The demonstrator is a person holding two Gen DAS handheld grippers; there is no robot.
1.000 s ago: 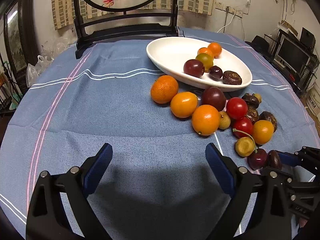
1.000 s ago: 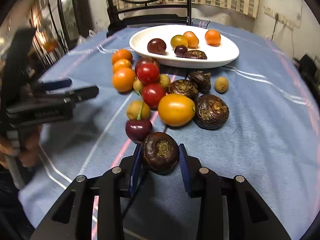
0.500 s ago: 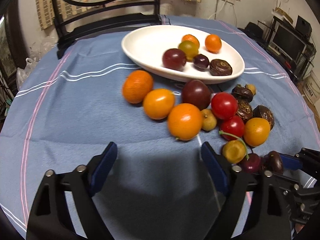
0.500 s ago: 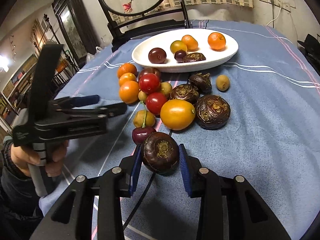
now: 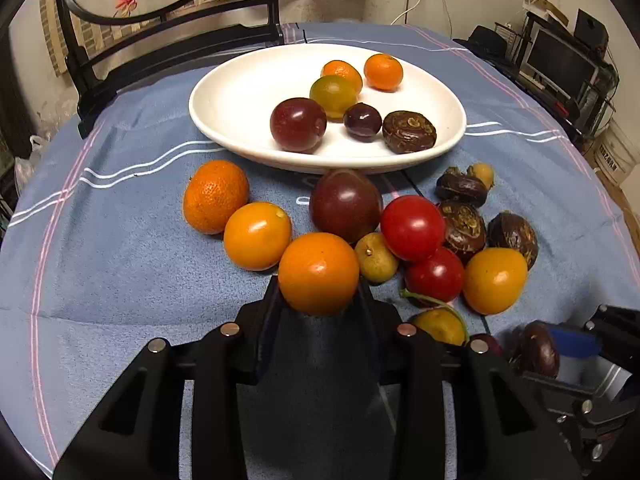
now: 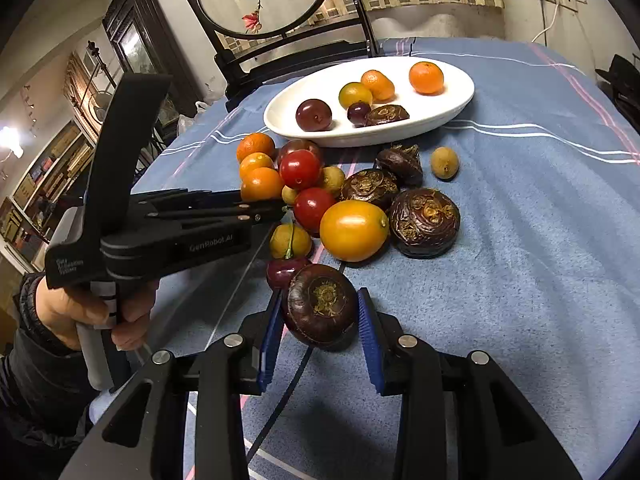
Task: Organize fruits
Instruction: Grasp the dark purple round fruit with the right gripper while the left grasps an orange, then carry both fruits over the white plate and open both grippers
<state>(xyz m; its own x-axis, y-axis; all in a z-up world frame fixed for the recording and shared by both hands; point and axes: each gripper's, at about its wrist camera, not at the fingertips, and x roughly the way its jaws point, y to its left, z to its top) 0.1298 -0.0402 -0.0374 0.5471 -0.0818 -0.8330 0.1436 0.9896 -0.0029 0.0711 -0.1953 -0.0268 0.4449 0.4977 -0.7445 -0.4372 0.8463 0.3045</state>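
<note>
On the blue cloth, a heap of loose fruit lies in front of a white oval plate (image 5: 240,96) that holds several fruits. My left gripper (image 5: 319,290) has its jaws closing around the nearest round orange fruit (image 5: 318,268), and both pads touch its sides. From the right wrist view, the left gripper (image 6: 276,210) reaches into the heap from the left beside that orange fruit (image 6: 262,184). My right gripper (image 6: 320,312) is shut on a dark brown water chestnut (image 6: 320,304), just in front of the heap. The plate (image 6: 452,108) lies behind.
Red tomatoes (image 5: 412,228), a dark plum (image 5: 346,204), yellow-orange fruits (image 5: 256,236), small longans (image 5: 376,258) and more chestnuts (image 6: 424,222) crowd together on the cloth. A dark wooden screen stand (image 6: 288,56) sits behind the plate. A person's hand (image 6: 80,312) grips the left tool.
My left gripper moved forward to the heap and its wide-open jaws closed in onto the front orange fruit. My right gripper kept its hold on the chestnut and tilted slightly.
</note>
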